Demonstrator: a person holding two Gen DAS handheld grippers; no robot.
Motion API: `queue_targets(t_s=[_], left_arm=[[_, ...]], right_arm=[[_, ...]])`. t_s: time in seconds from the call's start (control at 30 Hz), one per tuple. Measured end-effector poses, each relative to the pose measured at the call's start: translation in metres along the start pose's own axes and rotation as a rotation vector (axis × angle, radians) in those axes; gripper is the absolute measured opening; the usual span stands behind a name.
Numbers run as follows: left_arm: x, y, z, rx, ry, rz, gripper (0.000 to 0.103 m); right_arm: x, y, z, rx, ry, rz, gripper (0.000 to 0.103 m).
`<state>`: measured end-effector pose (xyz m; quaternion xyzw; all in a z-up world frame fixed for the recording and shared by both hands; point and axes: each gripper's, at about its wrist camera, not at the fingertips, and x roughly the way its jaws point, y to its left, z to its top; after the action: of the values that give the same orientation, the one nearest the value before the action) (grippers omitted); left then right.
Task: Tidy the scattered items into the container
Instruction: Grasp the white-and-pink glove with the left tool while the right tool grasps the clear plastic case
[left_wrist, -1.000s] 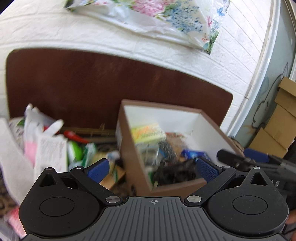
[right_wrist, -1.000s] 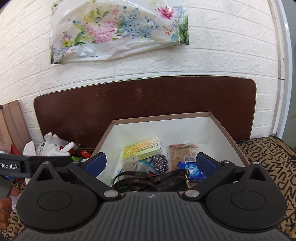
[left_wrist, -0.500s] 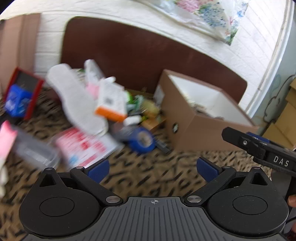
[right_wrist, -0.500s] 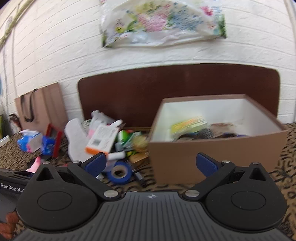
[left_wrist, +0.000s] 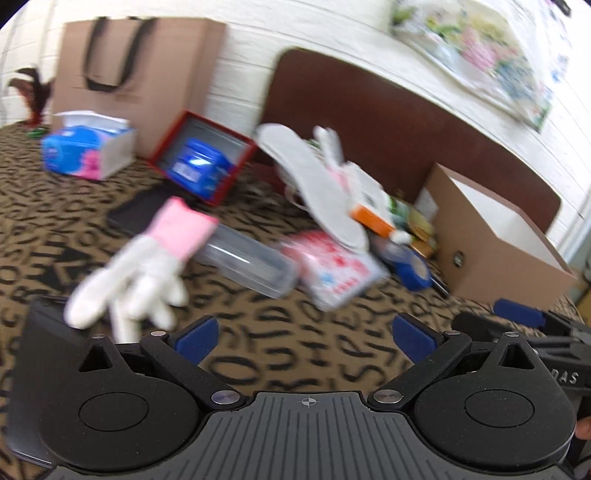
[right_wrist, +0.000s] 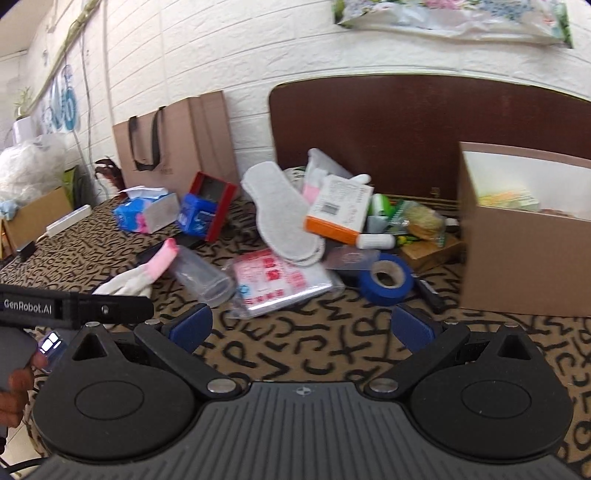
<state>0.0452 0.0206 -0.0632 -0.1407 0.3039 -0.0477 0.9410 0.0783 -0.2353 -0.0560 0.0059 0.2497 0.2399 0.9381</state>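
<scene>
Both grippers, left (left_wrist: 306, 336) & right (right_wrist: 301, 326), have swung off the box (right_wrist: 524, 236) w/ jaws wide, empty; now facing pile left of it: glove (left_wrist: 133, 273), blue tape (right_wrist: 386, 279), insole (right_wrist: 280, 214). Next pick likely starting

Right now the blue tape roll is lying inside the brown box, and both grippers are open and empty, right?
Not quite. The blue tape roll lies on the patterned cloth, outside the brown box, as the right wrist view shows. The left gripper and right gripper are indeed open and empty.
</scene>
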Motion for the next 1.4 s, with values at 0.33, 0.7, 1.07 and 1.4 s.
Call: queue_targets(t_s=[0.33, 0.7, 1.07, 1.4], left_arm=[[-0.009, 0.064, 0.019, -0.062, -0.059, 0.115, 0.103], [0.033, 0.100, 0.045, -0.070, -0.053, 0.128, 0.101], [0.064, 0.110, 0.053, -0.044, 0.021, 0.071, 0.093], [0.080, 0.115, 0.048, -0.070, 0.076, 0.053, 0.093]], right_arm=[[0.040, 0.048, 0.008, -0.117, 0.049, 0.112, 0.102], [0.102, 0.081, 0.021, -0.267, 0.100, 0.218, 0.093], [0.156, 0.108, 0.027, -0.450, 0.175, 0.277, 0.077], [0.177, 0.114, 0.032, -0.446, 0.220, 0.268, 0.077]])
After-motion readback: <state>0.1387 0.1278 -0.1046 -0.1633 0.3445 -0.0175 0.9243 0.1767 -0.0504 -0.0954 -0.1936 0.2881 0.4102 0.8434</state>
